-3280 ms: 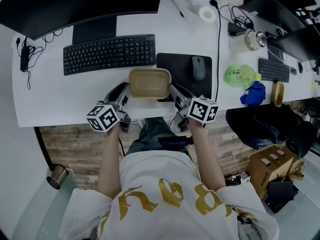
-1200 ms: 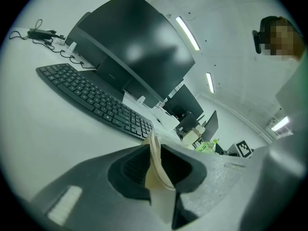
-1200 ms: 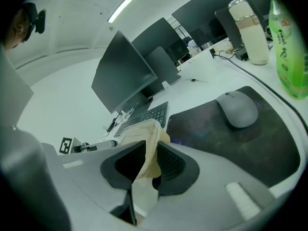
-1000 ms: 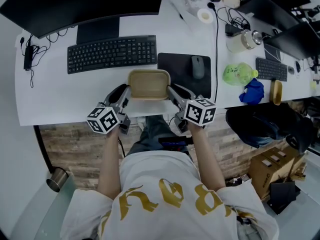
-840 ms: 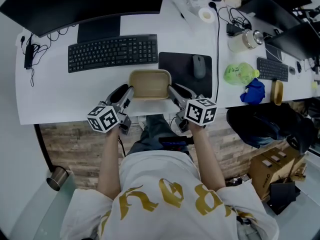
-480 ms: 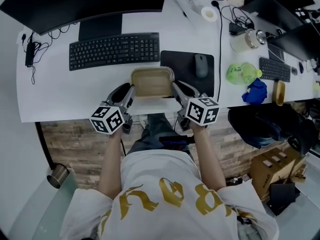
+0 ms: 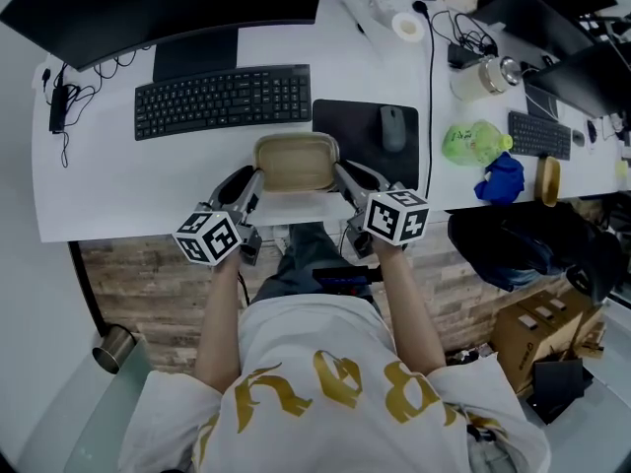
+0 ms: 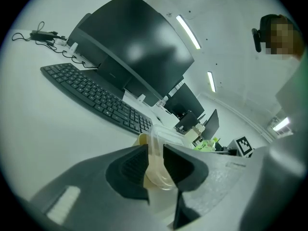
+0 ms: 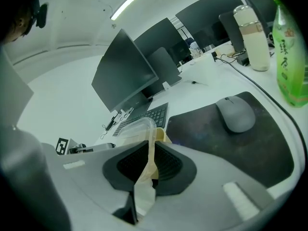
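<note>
Gripping opposite short ends of one container, the two grippers face each other over the near strip of a smooth white desk. The container is a shallow, round-cornered rectangular tub of matte beige material, and the gripper views show a thin clear lid seated on it. The left gripper has its jaws drawn nearly together, and its dark ribbed pads clamp the tub's wall and the lid's rim. The right gripper is pinched tighter, so only the thin beige wall stands between its pads. The container thus spans the gap between the two pairs of jaws, with its long sides running left to right in front of the person. Whether its base rests on the desk cannot be told. Just behind it lies a flat black keyboard, and to the right a dark rectangular mouse pad carries a rounded grey mouse. Well apart to the right lies a green plastic bottle.
</note>
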Tool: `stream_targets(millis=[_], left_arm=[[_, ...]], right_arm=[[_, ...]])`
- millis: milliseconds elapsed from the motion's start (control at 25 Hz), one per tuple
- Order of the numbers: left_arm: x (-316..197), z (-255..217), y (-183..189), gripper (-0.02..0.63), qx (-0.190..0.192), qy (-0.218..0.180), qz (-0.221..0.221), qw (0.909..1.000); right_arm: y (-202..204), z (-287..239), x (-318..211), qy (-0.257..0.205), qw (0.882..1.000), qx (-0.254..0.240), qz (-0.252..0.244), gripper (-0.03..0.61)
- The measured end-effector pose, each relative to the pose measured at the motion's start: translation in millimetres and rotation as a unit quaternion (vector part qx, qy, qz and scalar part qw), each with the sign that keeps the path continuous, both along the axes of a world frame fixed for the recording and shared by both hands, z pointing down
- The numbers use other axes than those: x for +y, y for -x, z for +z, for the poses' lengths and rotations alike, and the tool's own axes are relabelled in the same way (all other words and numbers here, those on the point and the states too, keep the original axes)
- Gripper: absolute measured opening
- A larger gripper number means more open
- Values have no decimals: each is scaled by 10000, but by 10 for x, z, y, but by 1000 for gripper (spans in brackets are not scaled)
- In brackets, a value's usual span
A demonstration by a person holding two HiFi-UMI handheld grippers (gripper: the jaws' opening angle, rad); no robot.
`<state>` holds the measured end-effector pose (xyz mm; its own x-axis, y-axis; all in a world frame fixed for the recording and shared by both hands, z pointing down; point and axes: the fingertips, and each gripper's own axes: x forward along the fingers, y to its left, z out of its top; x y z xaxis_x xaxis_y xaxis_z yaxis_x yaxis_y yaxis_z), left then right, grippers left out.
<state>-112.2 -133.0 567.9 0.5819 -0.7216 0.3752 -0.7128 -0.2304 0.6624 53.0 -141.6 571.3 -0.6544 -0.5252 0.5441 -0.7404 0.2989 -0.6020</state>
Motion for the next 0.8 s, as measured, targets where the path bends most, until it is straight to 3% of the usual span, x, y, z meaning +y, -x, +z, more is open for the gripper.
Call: stream_targets(millis=[280,800], left_arm=[[-6,-153,7,51,136,-156,-44,9998],[191,-590,23,44,163,-602,-120,9980]], right_arm=[[-35,-173,-31,-303,9994,77,149,61],[-4,-600,182,-688,9971,-75,318,58]])
